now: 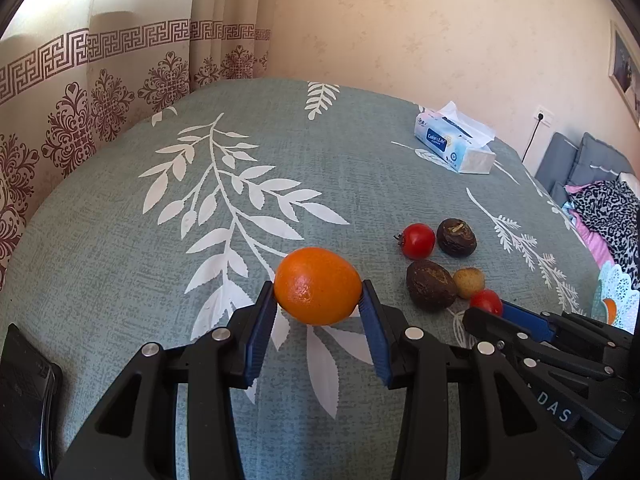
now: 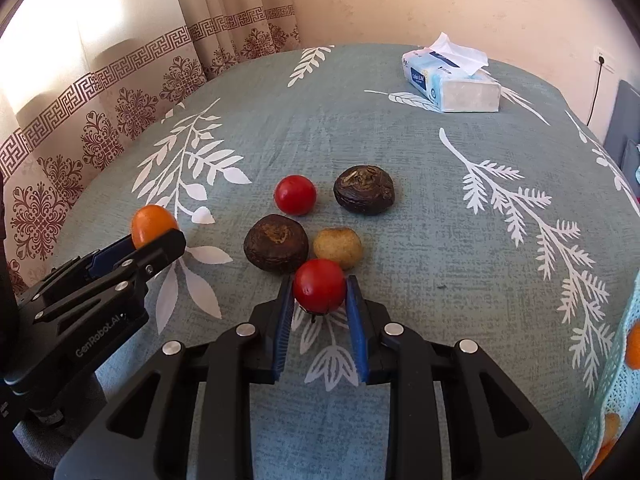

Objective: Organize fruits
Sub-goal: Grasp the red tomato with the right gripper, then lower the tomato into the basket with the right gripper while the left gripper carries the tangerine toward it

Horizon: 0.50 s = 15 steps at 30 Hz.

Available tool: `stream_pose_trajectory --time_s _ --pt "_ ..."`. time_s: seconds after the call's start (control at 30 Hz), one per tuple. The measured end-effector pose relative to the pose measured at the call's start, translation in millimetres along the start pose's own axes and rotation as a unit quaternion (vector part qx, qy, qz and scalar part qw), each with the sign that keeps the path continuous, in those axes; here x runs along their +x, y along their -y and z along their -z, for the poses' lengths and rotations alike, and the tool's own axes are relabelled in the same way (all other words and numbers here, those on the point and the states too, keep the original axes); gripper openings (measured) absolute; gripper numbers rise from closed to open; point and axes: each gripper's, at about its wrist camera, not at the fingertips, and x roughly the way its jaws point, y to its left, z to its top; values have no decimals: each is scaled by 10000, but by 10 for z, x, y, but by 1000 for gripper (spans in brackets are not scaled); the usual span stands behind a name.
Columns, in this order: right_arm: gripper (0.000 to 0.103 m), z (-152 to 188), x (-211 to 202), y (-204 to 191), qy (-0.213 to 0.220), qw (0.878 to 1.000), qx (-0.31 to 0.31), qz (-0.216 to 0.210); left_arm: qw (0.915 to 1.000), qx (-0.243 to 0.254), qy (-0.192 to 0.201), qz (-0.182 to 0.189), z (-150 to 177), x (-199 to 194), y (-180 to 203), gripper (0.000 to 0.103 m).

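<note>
The left gripper (image 1: 318, 300) holds the orange (image 1: 318, 286) between its two blue pads, just above the green tablecloth (image 1: 240, 260). The right gripper (image 2: 319, 300) is closed on a red tomato (image 2: 319, 286), with both pads pressing on its sides. Just beyond it lie two dark brown fruits (image 2: 276, 243), a small yellowish fruit (image 2: 338, 248) and a second tomato (image 2: 295, 195). A tissue pack (image 2: 452, 80) is far behind.

1. A cream wall (image 1: 420, 32) stands behind the table.
2. Patterned curtains (image 1: 100, 92) glow with daylight on the left.
3. A grey-blue sofa (image 1: 580, 160) sits at right, below a wall socket (image 1: 545, 115).
</note>
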Motion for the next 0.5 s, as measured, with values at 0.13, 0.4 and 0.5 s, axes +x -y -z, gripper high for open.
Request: stream_pose_trajectory --time_s 0.13,0.4,0.5 --pt "27 65 -140 36 75 9999 93 31 10000 39 18 26 -1 -13 19 43" --pt "27 191 -505 147 325 9989 257 197 9999 75 83 86 8 -38 39 43" --pt "27 237 -683 229 436 9980 349 307 9999 84 90 88 10 -42 43 43"
